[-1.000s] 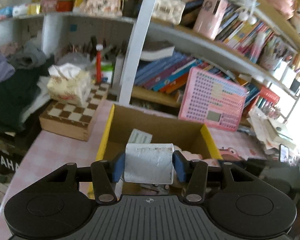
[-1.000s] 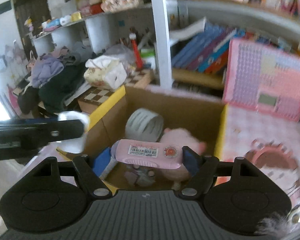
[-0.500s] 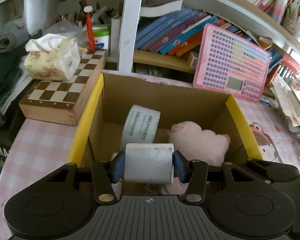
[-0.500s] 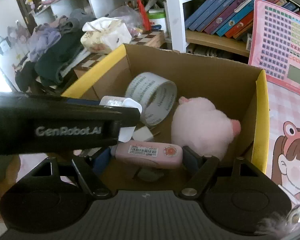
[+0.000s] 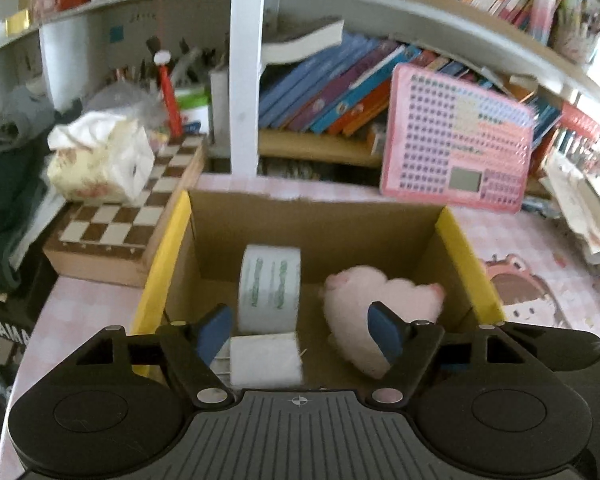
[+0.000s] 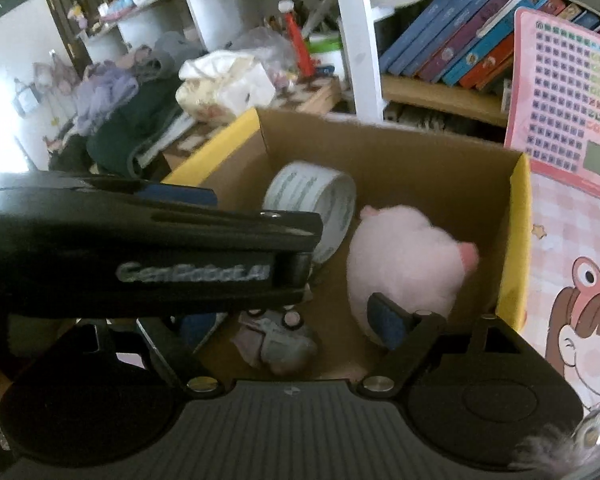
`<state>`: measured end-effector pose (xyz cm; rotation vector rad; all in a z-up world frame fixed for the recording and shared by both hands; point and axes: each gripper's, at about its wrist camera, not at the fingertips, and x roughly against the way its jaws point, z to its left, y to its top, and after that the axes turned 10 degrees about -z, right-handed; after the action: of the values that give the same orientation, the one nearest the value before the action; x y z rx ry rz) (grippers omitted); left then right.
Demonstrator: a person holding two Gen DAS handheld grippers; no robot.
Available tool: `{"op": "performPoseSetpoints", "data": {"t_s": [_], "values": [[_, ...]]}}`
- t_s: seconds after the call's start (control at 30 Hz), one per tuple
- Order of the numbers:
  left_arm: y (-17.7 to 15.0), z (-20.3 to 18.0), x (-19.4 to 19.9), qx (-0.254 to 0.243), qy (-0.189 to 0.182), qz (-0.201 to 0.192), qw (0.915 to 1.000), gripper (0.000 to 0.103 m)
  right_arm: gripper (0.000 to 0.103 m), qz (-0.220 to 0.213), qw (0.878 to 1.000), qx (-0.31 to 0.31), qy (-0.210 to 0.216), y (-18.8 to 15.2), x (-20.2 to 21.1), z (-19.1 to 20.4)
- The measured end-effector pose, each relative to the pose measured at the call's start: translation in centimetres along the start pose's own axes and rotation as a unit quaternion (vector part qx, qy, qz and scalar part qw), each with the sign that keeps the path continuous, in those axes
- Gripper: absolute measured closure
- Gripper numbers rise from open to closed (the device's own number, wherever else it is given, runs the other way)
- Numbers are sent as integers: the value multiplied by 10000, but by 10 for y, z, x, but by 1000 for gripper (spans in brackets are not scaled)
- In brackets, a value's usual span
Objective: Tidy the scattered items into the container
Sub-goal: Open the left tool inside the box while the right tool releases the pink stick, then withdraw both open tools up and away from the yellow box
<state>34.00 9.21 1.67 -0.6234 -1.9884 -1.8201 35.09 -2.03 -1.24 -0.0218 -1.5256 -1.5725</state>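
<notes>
A cardboard box [image 5: 312, 220] with yellow flaps stands on the pink checked table. Inside it are a roll of white tape [image 5: 269, 294], a pink plush pig [image 5: 380, 304] and a white cylinder [image 5: 265, 358] lying below the tape. My left gripper [image 5: 300, 330] is open and empty above the box's near side. In the right wrist view the box [image 6: 420, 160], tape [image 6: 312, 200], plush [image 6: 400, 264] and a small grey-pink item [image 6: 278, 344] on the floor show. My right gripper [image 6: 296, 320] is open and empty; the left gripper's arm [image 6: 140, 256] crosses over its left finger.
A chessboard box [image 5: 128, 216] with a tissue pack [image 5: 100, 164] sits left of the box. A pink keypad toy [image 5: 456, 156] leans on the bookshelf behind. A cartoon-girl mat [image 6: 572, 320] lies right of the box. Dark clothes [image 6: 132, 128] pile at far left.
Both grippers have opened. The white cylinder left my left gripper and now lies in the box. The pink tube is gone from my right gripper.
</notes>
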Motion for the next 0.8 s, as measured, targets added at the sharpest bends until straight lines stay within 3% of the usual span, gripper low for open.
{"op": "performPoseSetpoints", "data": {"t_s": [0.27, 0.5, 0.67, 0.8], "values": [[9, 2, 56, 102, -156, -650, 9977, 19, 18, -622, 9973, 72, -395, 11, 51, 12], [-7, -8, 135, -614, 93, -1439, 9876, 5, 16, -1011, 9885, 444, -1033, 3, 110, 34], [-34, 2, 181, -211, 122, -1524, 9880, 4, 16, -1230, 9805, 359, -1489, -18, 149, 56], [-78, 8, 219, 518, 447, -1475, 9867, 1, 14, -1521, 9587, 531, -2344, -46, 188, 85]]}}
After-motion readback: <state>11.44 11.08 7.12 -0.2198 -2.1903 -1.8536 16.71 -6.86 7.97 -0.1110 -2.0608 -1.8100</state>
